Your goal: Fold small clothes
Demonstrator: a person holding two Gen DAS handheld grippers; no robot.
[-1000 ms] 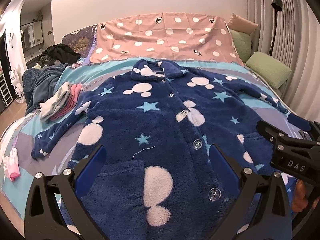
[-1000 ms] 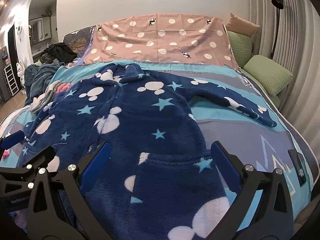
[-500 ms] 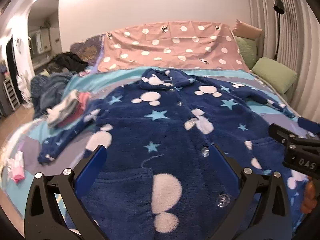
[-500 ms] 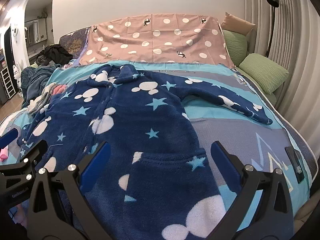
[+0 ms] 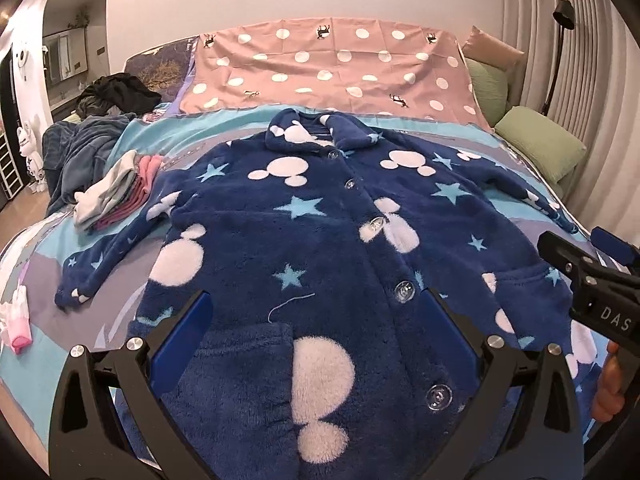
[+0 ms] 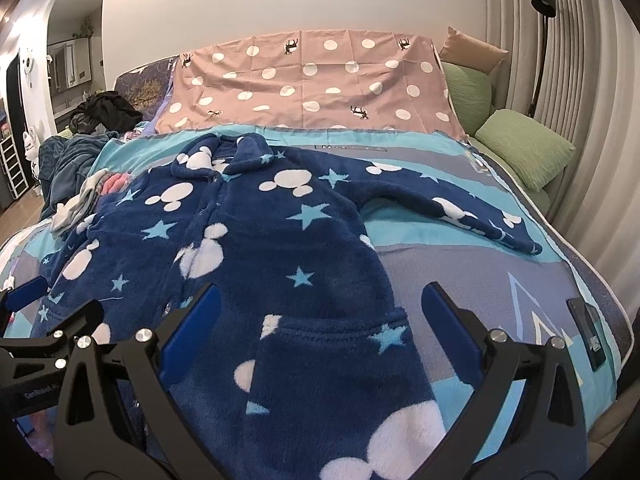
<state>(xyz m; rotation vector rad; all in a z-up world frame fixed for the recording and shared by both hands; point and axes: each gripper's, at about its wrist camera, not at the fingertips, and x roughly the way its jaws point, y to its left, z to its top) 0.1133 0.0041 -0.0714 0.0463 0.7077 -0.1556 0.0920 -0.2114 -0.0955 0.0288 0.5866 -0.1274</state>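
Far to the left of our left claw (image 5: 316,328) lies a little pink sock (image 5: 18,326), and farther up a pile (image 5: 116,188) of small clothes. Our left claw hangs wide apart and holds nothing. Right under and ahead of it lies the blue robe (image 5: 320,220), spread flat on the bed (image 6: 500,276), buttons up. Our right claw (image 6: 320,318) hangs wide apart too, over the robe's near edge. Far to its right sit green pillows (image 6: 524,146).
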